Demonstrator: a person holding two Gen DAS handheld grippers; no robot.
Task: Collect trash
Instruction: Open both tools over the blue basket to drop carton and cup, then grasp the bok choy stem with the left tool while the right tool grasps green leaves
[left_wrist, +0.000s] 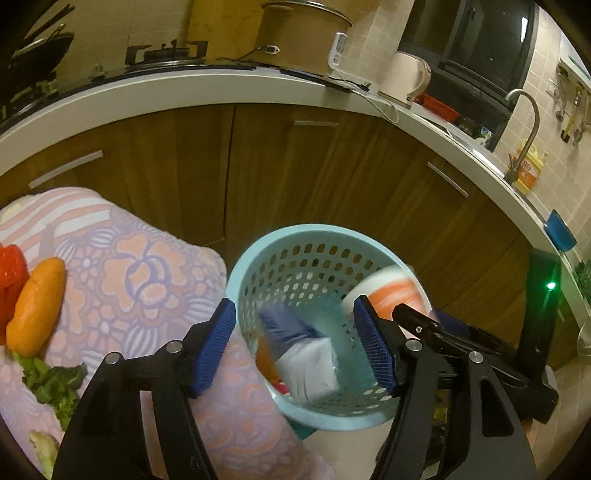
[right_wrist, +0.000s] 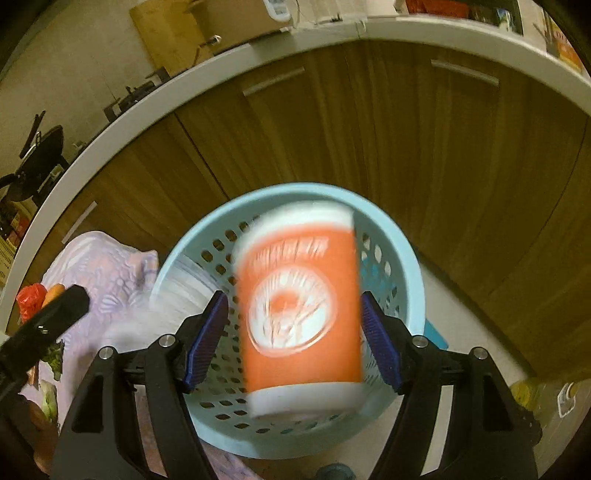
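While the left gripper (left_wrist: 295, 349) gapes wide and empty over the pale blue perforated plastic basket (left_wrist: 295, 254), a blurred white-and-blue carton (left_wrist: 308, 360) lies inside it, beside a pink floral cloth (left_wrist: 140, 280). From the right wrist, the right gripper (right_wrist: 295, 341) is spread open, its pads clear of the blurred orange-and-white paper cup (right_wrist: 299, 306) above the basket, before brown wooden cabinets (right_wrist: 443, 155).

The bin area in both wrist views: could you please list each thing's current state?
Orange cup: blurred, between open pads, none visibly touching, above the basket.
Blue basket: upright, holding trash.
White and blue carton: lying inside the basket.
Left gripper: open, empty.
Right gripper: open.
Cabinet doors: closed.
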